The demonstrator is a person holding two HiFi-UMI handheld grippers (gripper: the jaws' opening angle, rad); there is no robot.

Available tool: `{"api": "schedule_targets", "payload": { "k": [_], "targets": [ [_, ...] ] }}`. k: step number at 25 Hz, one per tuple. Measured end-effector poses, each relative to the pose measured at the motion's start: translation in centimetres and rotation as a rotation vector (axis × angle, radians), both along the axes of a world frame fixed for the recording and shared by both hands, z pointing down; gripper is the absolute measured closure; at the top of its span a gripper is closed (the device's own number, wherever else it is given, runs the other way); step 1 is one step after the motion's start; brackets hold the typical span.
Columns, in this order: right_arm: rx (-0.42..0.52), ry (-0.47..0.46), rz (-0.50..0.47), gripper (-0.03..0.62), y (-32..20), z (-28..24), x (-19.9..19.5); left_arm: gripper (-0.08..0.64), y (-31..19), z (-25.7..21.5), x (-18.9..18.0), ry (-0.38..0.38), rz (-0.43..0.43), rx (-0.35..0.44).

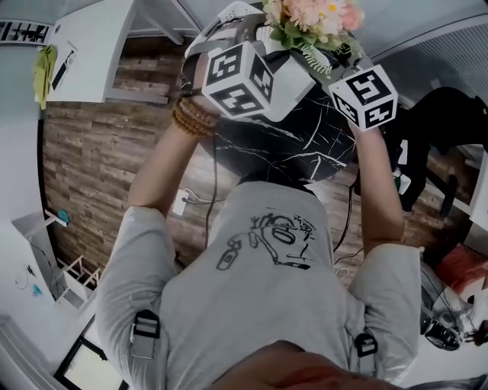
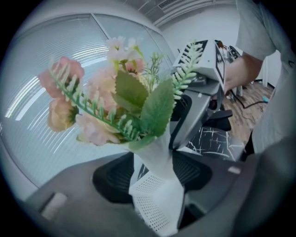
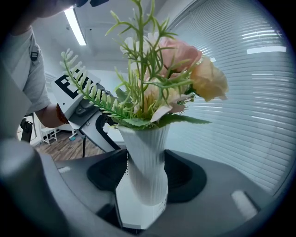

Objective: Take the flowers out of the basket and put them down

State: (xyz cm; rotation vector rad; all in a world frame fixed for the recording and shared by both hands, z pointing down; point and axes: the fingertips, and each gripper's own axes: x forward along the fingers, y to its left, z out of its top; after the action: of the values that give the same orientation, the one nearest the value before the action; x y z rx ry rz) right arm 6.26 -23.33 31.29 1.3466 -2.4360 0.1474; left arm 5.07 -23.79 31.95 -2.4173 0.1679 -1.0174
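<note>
A bunch of pink and peach flowers with green fern sprigs stands in a white ribbed vase that has a perforated base. The vase hangs in the air above a black marble table. My left gripper is shut on the vase's lower part, with a dark pad on each side. My right gripper grips the same vase from the opposite side. In the head view only the two marker cubes show, and the jaws are hidden under them. No basket is in view.
Wooden floor lies left of the table, with a white desk at the upper left. A black chair stands at the right. Cables run over the floor. Window blinds fill the background behind the flowers.
</note>
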Motion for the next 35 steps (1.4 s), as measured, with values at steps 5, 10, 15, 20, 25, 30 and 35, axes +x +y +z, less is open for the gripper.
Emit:
{"api": "schedule_targets", "payload": {
  "k": [5,10,15,20,25,30,35],
  "targets": [
    [-0.006,0.007,0.053,0.333,2.2,-0.6,3.0,0.298,2.1,-0.7,3.0,0.007,0.051,-0.002],
    [-0.002,0.012,0.104,0.333,4.5,-1.0,5.9,0.298,4.3,-1.0,6.0,0.013,0.101,-0.006],
    [-0.003,0.018,0.148,0.333,6.7,-0.7,8.6,0.298,6.5,-0.6,8.7,0.014,0.147,-0.022],
    [-0.01,0.019,0.202,0.333,9.2,-0.6,11.4,0.298,9.0,-0.5,11.5,0.016,0.201,-0.027],
    [-0.023,0.021,0.251,0.333,11.6,-0.1,14.0,0.298,11.3,0.0,14.1,0.015,0.249,-0.042],
    [-0.029,0.02,0.29,0.333,13.9,0.1,15.9,0.299,13.5,0.2,16.1,0.015,0.286,-0.049],
    [-0.03,0.018,0.308,0.333,15.5,0.6,17.2,0.299,15.2,0.7,17.5,0.011,0.304,-0.053]
  ]
}}
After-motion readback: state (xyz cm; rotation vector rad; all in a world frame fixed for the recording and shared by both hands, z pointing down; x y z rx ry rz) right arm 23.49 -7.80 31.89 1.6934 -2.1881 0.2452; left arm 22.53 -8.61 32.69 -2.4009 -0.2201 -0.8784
